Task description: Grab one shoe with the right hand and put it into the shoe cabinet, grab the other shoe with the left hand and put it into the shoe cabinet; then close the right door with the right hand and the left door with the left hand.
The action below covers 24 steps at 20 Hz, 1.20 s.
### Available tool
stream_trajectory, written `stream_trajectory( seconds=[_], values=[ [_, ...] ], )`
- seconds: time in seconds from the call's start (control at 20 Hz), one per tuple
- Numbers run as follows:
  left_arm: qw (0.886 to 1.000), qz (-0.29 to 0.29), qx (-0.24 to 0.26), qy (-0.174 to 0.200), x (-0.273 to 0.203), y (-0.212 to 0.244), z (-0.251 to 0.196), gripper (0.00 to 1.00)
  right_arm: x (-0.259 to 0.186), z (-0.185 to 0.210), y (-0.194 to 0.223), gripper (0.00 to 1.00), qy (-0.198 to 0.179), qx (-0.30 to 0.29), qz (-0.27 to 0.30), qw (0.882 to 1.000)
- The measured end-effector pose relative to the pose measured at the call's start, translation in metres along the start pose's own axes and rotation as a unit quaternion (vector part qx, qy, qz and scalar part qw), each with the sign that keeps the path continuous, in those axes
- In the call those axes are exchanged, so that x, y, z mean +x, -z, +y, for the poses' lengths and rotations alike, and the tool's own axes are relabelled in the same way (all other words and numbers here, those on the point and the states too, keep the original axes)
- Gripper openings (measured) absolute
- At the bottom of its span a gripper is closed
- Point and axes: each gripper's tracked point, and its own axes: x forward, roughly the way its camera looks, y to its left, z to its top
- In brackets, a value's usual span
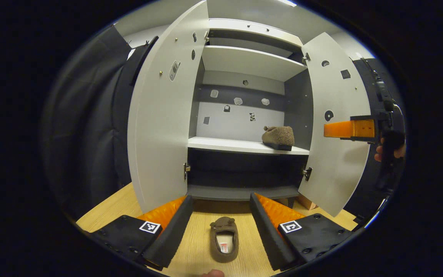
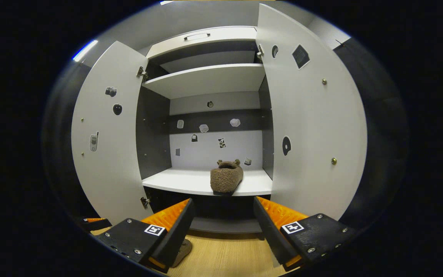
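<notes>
Between the spread fingers of the left hand-held gripper (image 1: 220, 221), a brown slipper (image 1: 224, 239) is seen lying on the wooden floor (image 1: 194, 246), toe toward the cabinet (image 1: 244, 115), untouched by either finger; this hand-held gripper is released and holds nothing. A second slipper (image 2: 226, 177) is set on the cabinet's middle shelf (image 2: 183, 181), toward its right side, straight ahead of the right hand-held gripper (image 2: 223, 221) and well apart from it. The right hand-held gripper is likewise released and empty, and in the left gripper view it is seen held by a hand (image 1: 388, 148) in front of the right door (image 1: 335, 127). Both doors are swung open, the left door (image 1: 160, 115) standing wide. Small stickers are scattered over the doors' inner faces and the cabinet's back panel. An upper shelf (image 1: 248, 61) is seen above. Dark cloth hangs on both sides of the cabinet, and the floor is of pale wood grain.
</notes>
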Motion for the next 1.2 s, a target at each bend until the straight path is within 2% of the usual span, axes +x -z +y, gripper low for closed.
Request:
stream_trajectory(
  seconds=[0.05,0.15,0.3,0.45,0.5,0.6,0.75,0.8,0.85,1.05,1.2],
  values=[
    [1.0,0.005,-0.002,0.006,0.007,0.0,-0.002,0.94,-0.004,-0.002,0.004,0.94,0.001,-0.002,-0.001,1.0],
    [0.999,0.035,-0.005,0.024,0.025,0.013,-0.003,0.96,-0.011,-0.008,0.005,0.94,0.006,-0.005,-0.011,1.0],
    [0.992,0.115,-0.016,0.045,0.047,0.064,0.002,0.97,-0.023,-0.01,0.016,0.94,0.003,0.01,-0.01,1.0],
    [0.977,0.211,-0.025,0.024,0.062,0.138,0.021,0.97,-0.034,-0.014,0.027,0.94,-0.008,0.009,-0.003,1.0],
    [0.971,0.235,-0.029,0.014,0.065,0.162,0.026,1.0,-0.037,-0.012,0.029,0.94,-0.015,0.009,-0.001,1.0],
    [0.961,0.274,-0.029,-0.011,0.071,0.2,0.039,0.98,-0.043,-0.015,0.036,0.94,-0.019,0.008,0.003,1.0],
    [0.954,0.298,-0.024,-0.032,0.09,0.226,0.055,1.0,-0.052,-0.017,0.045,0.94,-0.02,0.014,0.012,1.0],
    [0.953,0.301,-0.017,-0.037,0.1,0.228,0.06,0.98,-0.055,-0.019,0.049,0.94,-0.02,0.017,0.017,1.0],
    [0.954,0.298,-0.01,-0.041,0.109,0.249,0.063,0.98,-0.057,-0.019,0.052,0.94,-0.02,0.02,0.021,0.999],
    [0.958,0.283,0.005,-0.042,0.15,0.245,0.07,0.98,-0.065,-0.03,0.055,0.94,-0.005,0.017,0.026,1.0],
    [0.96,0.279,-0.009,-0.039,0.168,0.254,0.07,0.98,-0.073,-0.033,0.056,0.94,0.007,0.01,0.028,1.0]
  ],
)
